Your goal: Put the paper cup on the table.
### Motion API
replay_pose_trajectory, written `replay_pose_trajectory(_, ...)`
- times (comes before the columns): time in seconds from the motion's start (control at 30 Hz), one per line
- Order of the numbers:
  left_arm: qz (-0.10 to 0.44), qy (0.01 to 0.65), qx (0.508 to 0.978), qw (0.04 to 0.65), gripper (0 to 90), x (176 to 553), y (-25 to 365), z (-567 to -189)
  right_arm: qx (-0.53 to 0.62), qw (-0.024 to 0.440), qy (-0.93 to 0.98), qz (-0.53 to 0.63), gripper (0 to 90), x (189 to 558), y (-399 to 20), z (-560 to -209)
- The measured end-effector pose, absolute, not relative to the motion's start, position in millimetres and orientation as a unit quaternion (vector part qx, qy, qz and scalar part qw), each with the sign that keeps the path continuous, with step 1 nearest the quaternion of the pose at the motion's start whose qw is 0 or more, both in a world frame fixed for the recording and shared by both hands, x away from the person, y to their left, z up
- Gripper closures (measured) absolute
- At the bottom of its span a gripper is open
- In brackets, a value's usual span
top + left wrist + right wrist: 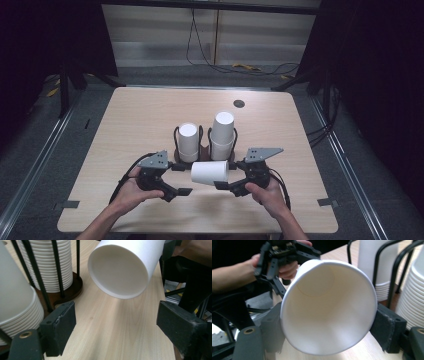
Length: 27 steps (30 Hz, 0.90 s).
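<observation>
One white paper cup (pixel 210 171) lies on its side in the air just above the bench (pixel 125 115), held by the right gripper (pixel 223 185); in the right gripper view its jaws clamp the cup (pixel 328 307) near the rim, one pad on each side, mouth facing the camera w/ the round bottom visible inside. Left gripper (pixel 183 191) is released: in the left gripper view its jaws stand wide apart w/ bare wood between them, and the cup (pixel 125 265) hangs ahead & above them, not touched by either pad. In the high view the cup sits between the two grippers, closer to the right one, just in front of two wire racks on dark round bases. Left rack holds a shorter stack of upside-down cups (pixel 188 141), right rack a taller stack (pixel 222 135). Both hands come in from the bottom edge, left hand (pixel 131 192) & right hand (pixel 267 192), each wrapped round its gripper body. Small dark round disc (pixel 239 103) sits near the far edge of the bench, well apart from the racks
</observation>
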State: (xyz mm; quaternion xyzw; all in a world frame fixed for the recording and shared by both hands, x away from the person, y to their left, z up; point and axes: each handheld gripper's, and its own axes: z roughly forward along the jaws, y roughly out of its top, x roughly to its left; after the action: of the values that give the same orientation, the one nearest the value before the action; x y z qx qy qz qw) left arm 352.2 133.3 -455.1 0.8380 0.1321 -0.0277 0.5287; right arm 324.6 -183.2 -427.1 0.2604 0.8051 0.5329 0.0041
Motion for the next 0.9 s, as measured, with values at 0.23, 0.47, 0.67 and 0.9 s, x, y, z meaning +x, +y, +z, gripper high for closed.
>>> replay_pose_trajectory(0.23, -0.019, 0.155, 0.841, 0.518, 16.8, 351.7, 138.3, -457.0, 0.278, 0.018, 0.806, 0.522, 23.7, 323.7, -188.0, -425.5)
replay_pose_trajectory(0.47, -0.004, 0.165, 0.839, 0.518, 16.7, 348.7, 142.5, -455.2, 0.291, 0.033, 0.812, 0.504, 23.8, 318.9, -191.7, -421.8)
replay_pose_trajectory(0.67, 0.024, 0.175, 0.84, 0.513, 17.4, 348.3, 150.2, -450.5, 0.299, 0.036, 0.815, 0.495, 23.8, 318.4, -197.6, -421.3)
replay_pose_trajectory(0.9, 0.042, 0.198, 0.83, 0.519, 17.5, 353.2, 162.3, -451.8, 0.315, 0.054, 0.822, 0.471, 24.1, 316.6, -205.9, -424.2)
